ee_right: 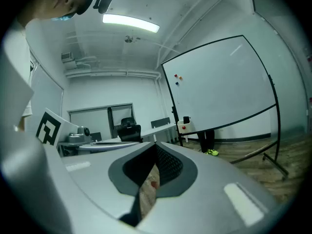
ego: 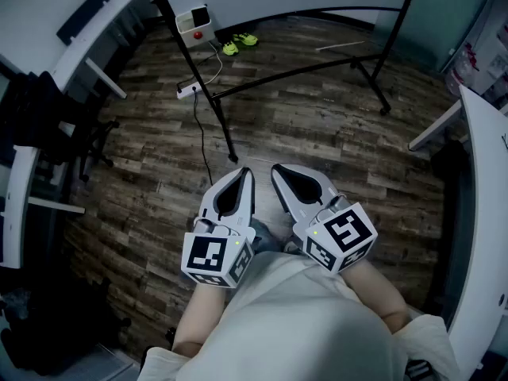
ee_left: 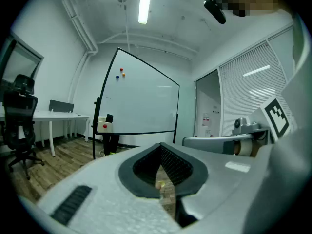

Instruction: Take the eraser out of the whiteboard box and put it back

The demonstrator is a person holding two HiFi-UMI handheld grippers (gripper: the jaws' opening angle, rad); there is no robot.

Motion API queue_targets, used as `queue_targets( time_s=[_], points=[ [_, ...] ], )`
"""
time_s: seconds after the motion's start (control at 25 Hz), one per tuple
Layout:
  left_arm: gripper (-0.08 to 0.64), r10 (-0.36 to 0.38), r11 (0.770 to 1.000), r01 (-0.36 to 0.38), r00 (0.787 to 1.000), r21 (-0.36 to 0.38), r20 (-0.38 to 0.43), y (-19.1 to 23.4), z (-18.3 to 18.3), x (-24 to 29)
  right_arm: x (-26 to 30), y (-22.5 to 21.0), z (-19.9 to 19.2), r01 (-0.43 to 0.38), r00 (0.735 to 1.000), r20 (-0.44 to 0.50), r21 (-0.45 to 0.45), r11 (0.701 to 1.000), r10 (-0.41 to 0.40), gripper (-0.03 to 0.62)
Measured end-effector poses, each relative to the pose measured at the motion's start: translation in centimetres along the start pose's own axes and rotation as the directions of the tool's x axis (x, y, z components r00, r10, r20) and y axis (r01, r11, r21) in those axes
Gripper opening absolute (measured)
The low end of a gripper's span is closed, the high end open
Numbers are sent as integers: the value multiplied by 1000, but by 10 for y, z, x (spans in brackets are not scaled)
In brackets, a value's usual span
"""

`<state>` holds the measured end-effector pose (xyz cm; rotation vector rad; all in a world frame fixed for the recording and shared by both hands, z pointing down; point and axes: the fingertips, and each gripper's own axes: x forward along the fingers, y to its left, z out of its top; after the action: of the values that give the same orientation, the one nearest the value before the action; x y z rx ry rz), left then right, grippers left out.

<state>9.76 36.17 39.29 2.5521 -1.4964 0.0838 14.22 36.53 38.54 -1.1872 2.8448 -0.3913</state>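
The white whiteboard box [ego: 194, 24] with a red dot hangs at the left end of the whiteboard [ee_left: 141, 101], far ahead of me. A black eraser [ego: 199, 13] stands upright in the box [ee_left: 103, 126]; the same eraser [ee_right: 185, 120] also shows in the right gripper view. My left gripper [ego: 247, 172] and right gripper [ego: 275, 169] are held side by side close to the person's body, pointing level toward the board. Both have their jaws together with nothing between them, well short of the box [ee_right: 184, 127].
The whiteboard's black stand legs [ego: 302, 71] spread over the wooden floor. A power strip [ego: 189, 90] with a cable and yellow-green shoes [ego: 239, 44] lie near the stand. White desks [ego: 95, 22] and a black office chair [ee_left: 19, 126] are at the left, another desk [ego: 484, 197] at the right.
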Motion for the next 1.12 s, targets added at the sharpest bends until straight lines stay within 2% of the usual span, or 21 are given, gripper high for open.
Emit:
queue_targets(
  time_s=[0.16, 0.36, 0.68, 0.88, 1.12],
  points=[
    [3, 23, 1000, -23, 1000, -6, -3, 2, 0, -6, -7, 7, -3, -7, 1000, -4, -2, 1000, 7, 3],
    [3, 17, 999, -16, 1000, 29, -6, -8, -7, -11, -17, 12, -12, -14, 1000, -16, 5, 1000, 14, 3],
    [2, 61, 998, -61, 998, 22, -14, -11, -9, -20, -26, 10, -18, 0, 1000, -20, 96, 995, 2, 3],
    [2, 72, 997, -71, 997, 29, -23, 1, -12, -22, -11, 15, -24, -17, 999, -43, 78, 997, 20, 3],
    [2, 43, 999, -43, 999, -12, -6, 16, -10, -9, 0, 6, -16, -9, 1000, -23, 66, 998, 11, 3]
  ],
)
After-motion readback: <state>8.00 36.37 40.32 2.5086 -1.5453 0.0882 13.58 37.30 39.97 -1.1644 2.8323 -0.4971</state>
